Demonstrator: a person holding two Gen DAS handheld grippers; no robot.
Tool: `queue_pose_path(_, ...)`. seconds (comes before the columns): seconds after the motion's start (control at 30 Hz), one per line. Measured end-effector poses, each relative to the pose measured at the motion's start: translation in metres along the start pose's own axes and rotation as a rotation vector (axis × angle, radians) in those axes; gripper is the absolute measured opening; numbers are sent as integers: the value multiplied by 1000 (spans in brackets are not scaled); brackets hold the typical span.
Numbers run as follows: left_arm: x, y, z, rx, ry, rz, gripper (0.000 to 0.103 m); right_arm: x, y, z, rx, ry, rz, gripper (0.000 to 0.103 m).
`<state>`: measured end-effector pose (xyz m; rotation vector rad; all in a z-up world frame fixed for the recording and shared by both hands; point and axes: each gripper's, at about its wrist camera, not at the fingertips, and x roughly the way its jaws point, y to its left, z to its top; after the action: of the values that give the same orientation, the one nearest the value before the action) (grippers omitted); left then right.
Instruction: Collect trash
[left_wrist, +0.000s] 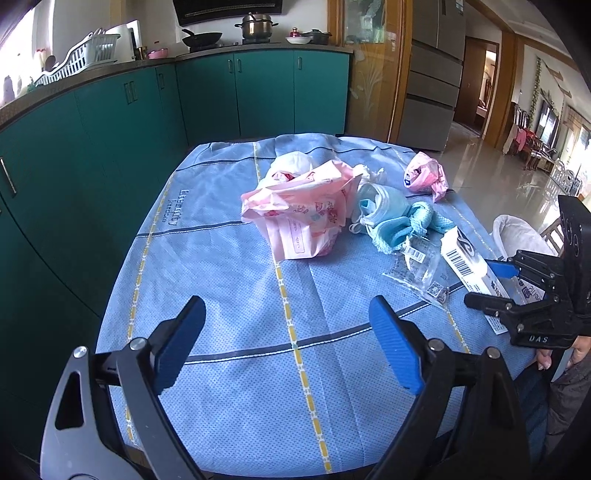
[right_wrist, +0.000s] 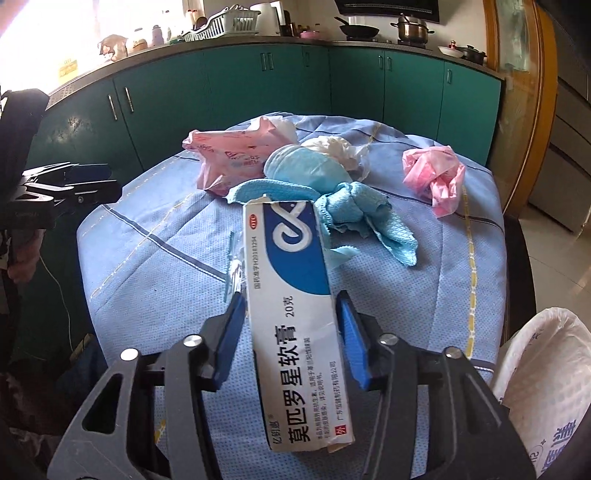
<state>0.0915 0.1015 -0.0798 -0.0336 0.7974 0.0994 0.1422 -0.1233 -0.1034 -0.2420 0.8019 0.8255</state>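
My right gripper (right_wrist: 290, 306) is shut on a white and blue ointment box (right_wrist: 291, 295), held just above the blue tablecloth (right_wrist: 147, 258); it shows at the right in the left wrist view (left_wrist: 487, 280), as does the box (left_wrist: 467, 254). My left gripper (left_wrist: 286, 321) is open and empty over the near part of the cloth (left_wrist: 221, 295). Trash lies ahead: a pink wrapper bag (left_wrist: 306, 214), blue masks and cloth (left_wrist: 391, 218), a crumpled pink bag (left_wrist: 424, 173), a clear barcode wrapper (left_wrist: 417, 266).
A white-lined bin (right_wrist: 546, 387) stands at the table's right edge, also in the left wrist view (left_wrist: 517, 232). Green kitchen cabinets (left_wrist: 110, 129) run behind and to the left. A tiled floor (left_wrist: 498, 166) lies to the right.
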Motion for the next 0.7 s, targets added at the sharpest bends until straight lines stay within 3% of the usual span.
queue_pose_path(0.13,1,-4,3,12,1,-8,90,0,5,0,-18,-4,9,66)
queue_pose_path(0.57,16,-9,8,21,23,-23,91,25,13,-3,-66,67,-70,66)
queue_pose_path(0.63,18,-9,8,20,25,-29,91,25,13,-4,-61,59,-65,48)
queue_pose_path(0.7,20,-10,8,21,28,-30,91,23,13,-4,-57,53,-62,42)
